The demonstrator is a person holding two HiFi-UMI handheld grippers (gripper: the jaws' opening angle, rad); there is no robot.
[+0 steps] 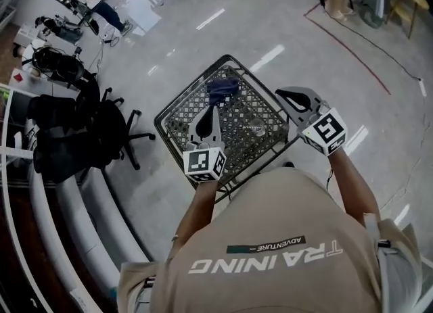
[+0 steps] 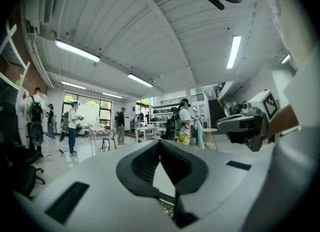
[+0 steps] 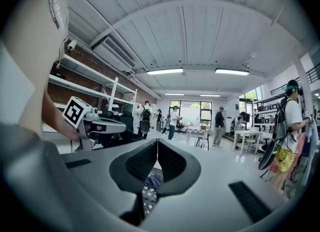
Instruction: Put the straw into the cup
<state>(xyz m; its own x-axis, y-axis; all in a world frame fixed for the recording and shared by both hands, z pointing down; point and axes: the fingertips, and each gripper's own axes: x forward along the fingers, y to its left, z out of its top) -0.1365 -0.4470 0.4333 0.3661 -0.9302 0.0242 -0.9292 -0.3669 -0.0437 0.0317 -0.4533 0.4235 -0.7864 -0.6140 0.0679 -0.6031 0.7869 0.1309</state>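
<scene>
Left tool [image 1: 214, 111] jaws were together, empty | right tool [image 1: 285, 95] likewise | straw was unseen on cart [image 1: 177, 112] | risk: clear cup [image 1: 257, 128] might tip if nudged

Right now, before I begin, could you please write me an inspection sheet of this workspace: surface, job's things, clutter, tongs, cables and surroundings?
Surface: black wire-mesh cart basket standing on a glossy grey floor.
Job's things: small clear item in the basket, possibly the cup; straw not seen.
Clutter: blue item at the basket's far end.
Grippers: left tongs and right tongs are both shut with nothing between them, held near the basket's near side.
Cables: red line on the floor; cable or tape, cannot tell.
Surroundings: black office chair to the left; people at tables farther off.
</scene>
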